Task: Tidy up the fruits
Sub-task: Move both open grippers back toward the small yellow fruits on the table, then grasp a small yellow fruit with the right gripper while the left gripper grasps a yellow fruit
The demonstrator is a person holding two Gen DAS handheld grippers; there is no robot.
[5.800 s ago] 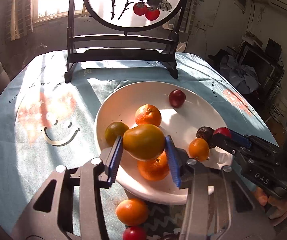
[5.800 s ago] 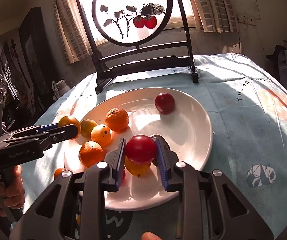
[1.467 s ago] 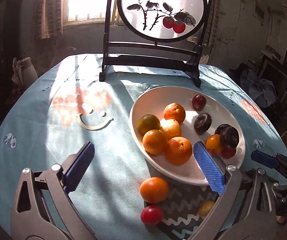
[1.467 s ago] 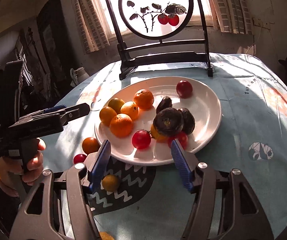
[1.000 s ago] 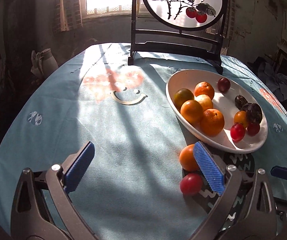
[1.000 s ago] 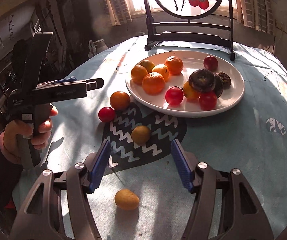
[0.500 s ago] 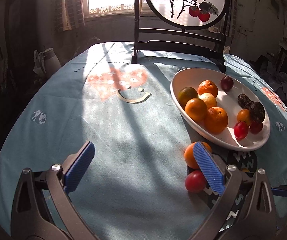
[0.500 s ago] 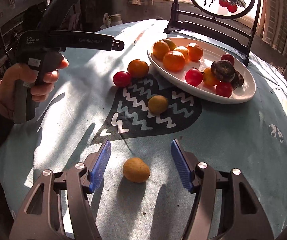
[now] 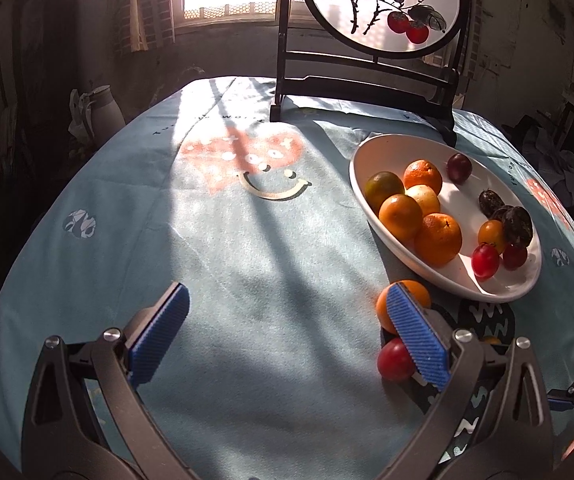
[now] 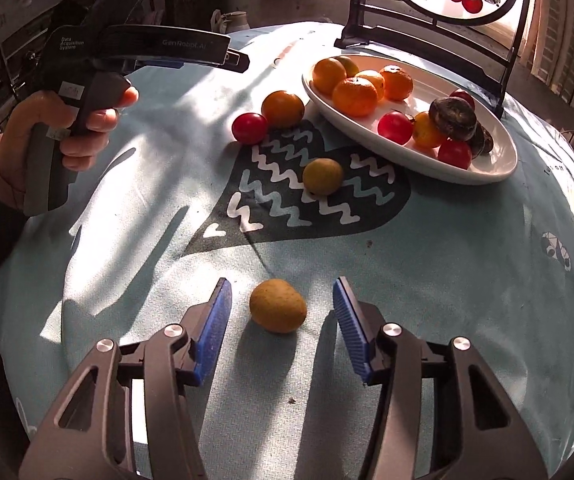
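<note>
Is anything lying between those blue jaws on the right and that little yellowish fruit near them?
Nothing visible is in the way. The yellowish fruit sits on bare tablecloth between the right gripper's pads, which have just been closing but do not touch it yet. The other loose fruits lie farther off, toward the plate.

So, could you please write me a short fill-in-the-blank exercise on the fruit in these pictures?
1. The yellow-brown fruit lies between the pads of the ____ tongs.
2. The white plate sits on a ____ tablecloth.
3. Beside the loose orange lies a ____ tomato.

Missing words: right; blue; red
</note>
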